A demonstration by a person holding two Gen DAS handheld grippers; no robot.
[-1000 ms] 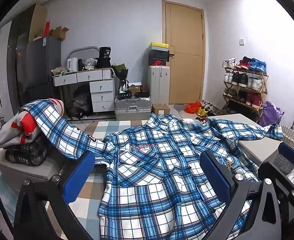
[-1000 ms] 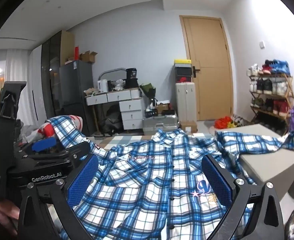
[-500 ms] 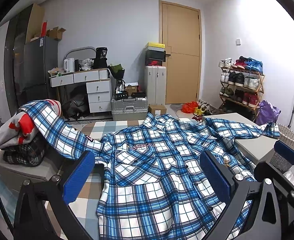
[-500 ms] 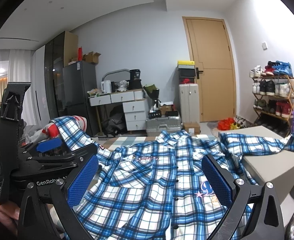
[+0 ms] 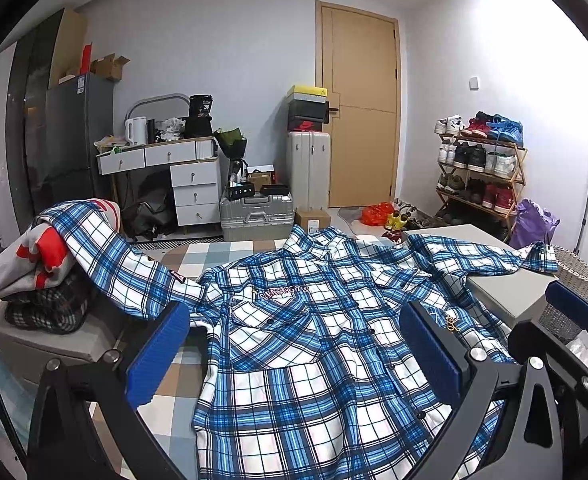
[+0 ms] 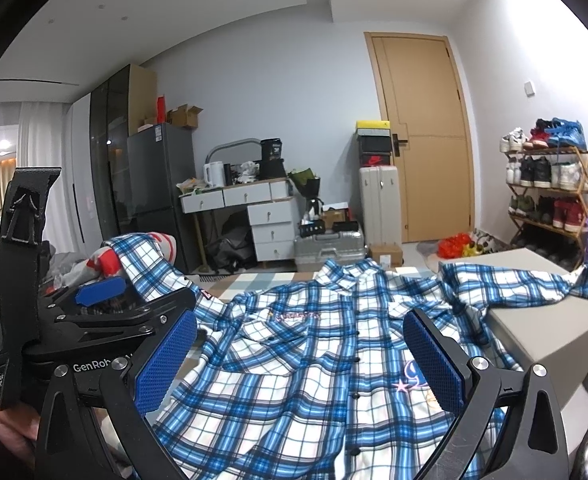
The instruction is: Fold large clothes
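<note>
Plaid shirt [image 5: 314, 344] flat, unfolded

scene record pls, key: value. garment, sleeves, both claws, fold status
garment: blue-and-white plaid button-up shirt, spread flat, front up, buttoned
left sleeve: draped up over grey-and-red folded clothes pile
right sleeve: laid across pale grey box
left claw: open, above shirt, holding nothing
right claw: open, above shirt, holding nothing
surface: checkered tan, white and grey cover
fold status: not yet begun
</note>
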